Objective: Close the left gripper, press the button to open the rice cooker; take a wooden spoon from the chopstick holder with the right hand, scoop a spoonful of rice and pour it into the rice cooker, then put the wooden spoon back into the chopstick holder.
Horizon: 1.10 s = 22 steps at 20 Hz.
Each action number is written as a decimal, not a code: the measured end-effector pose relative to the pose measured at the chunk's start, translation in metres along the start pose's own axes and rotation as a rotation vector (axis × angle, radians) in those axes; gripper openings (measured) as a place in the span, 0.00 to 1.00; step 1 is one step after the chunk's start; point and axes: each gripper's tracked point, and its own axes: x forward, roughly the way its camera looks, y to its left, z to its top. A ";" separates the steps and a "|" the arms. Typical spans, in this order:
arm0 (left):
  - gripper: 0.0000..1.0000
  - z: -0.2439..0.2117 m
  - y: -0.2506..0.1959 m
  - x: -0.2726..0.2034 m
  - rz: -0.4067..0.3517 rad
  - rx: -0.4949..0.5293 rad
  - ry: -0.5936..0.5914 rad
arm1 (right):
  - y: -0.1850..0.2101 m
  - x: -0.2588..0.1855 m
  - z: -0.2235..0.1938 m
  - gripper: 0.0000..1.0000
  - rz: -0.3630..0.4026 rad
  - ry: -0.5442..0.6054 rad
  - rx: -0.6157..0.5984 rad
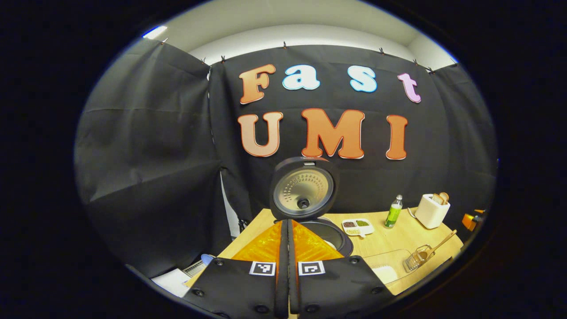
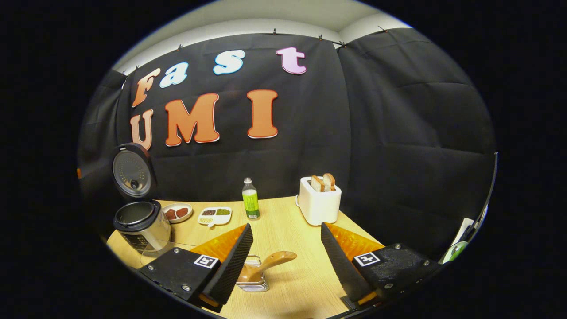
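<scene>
Left gripper [image 1: 287, 230]: ridged fingers lying pressed together, pointing at the round dark rice cooker [image 1: 330, 235], its perforated metal-lined lid [image 1: 304, 188] standing upright.

Right gripper [image 2: 287, 248]: ribbed fingers standing wide apart over bare pale wood-grain table [image 2: 283, 283]. The smooth wooden spoon [image 2: 266, 261] is leaning in the wire chopstick holder [image 2: 253, 277] just inside its left finger.

From the left gripper view my own fingers [image 1: 288, 248] hide the front of the rice cooker [image 1: 330, 235]. In the right gripper view one finger [image 2: 230, 261] covers part of the chopstick holder [image 2: 254, 277], and the small dishes' [image 2: 215, 215] contents are too small to name.
</scene>
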 end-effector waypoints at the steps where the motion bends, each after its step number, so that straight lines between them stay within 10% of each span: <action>1: 0.05 0.006 0.001 -0.006 0.003 -0.020 -0.011 | 0.002 0.004 -0.008 0.96 0.012 0.020 0.013; 2: 0.05 0.013 0.004 -0.010 0.012 -0.033 -0.020 | 0.005 0.010 -0.017 0.95 0.028 0.043 0.031; 4: 0.35 0.025 0.013 -0.019 0.032 -0.054 -0.052 | 0.009 0.018 -0.034 0.95 0.041 0.087 0.047; 6: 0.29 0.031 0.019 -0.027 0.051 -0.065 -0.070 | 0.013 0.025 -0.049 0.95 0.054 0.124 0.077; 15: 0.97 0.025 0.030 -0.032 0.085 -0.034 -0.053 | 0.025 0.044 -0.090 0.61 0.087 0.281 0.479; 22: 0.97 0.025 0.017 -0.023 0.027 -0.014 -0.040 | 0.034 0.038 -0.084 0.31 0.107 0.342 0.693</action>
